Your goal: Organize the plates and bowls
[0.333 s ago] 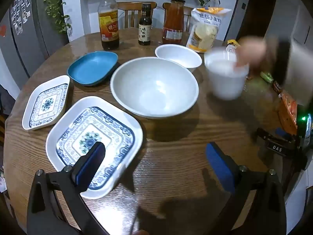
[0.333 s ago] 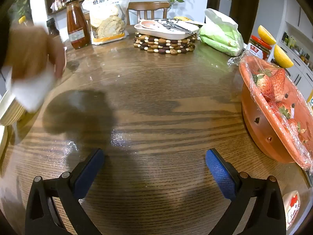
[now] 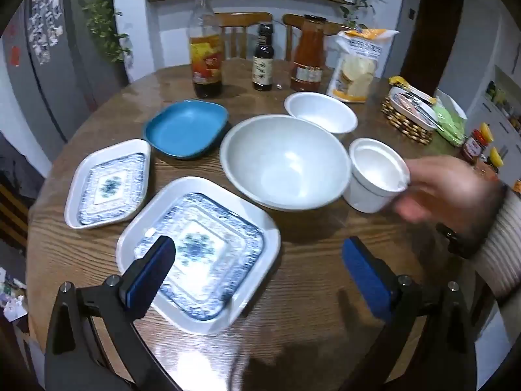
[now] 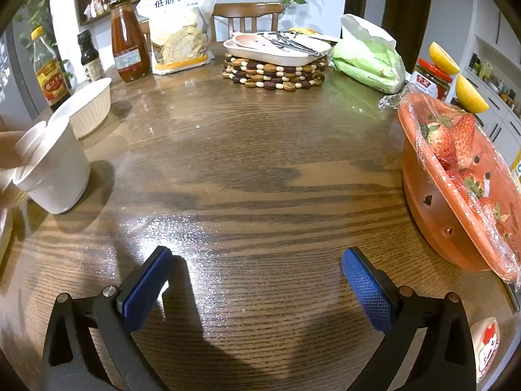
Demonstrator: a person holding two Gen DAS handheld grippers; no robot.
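On the round wooden table lie a large blue-patterned square plate (image 3: 208, 254), a smaller patterned diamond plate (image 3: 109, 184), a blue dish (image 3: 185, 128), a large white bowl (image 3: 283, 161) and a small white bowl (image 3: 320, 115). A bare hand (image 3: 446, 192) holds a white cup (image 3: 374, 176) by its rim, resting on the table right of the large bowl; the cup also shows in the right wrist view (image 4: 55, 169). My left gripper (image 3: 259, 260) is open and empty above the large plate's near edge. My right gripper (image 4: 257, 273) is open and empty over bare wood.
Sauce bottles (image 3: 206, 45) and a flour bag (image 4: 179, 22) stand at the back. A beaded trivet with a tray (image 4: 276, 65), a green bag (image 4: 368, 58) and an orange strawberry basket (image 4: 456, 192) sit to the right. The table edge (image 3: 39, 228) runs at left.
The hand has brought the white cup down and closer, beside the large bowl. The left gripper has pulled back slightly. The right gripper has barely moved.
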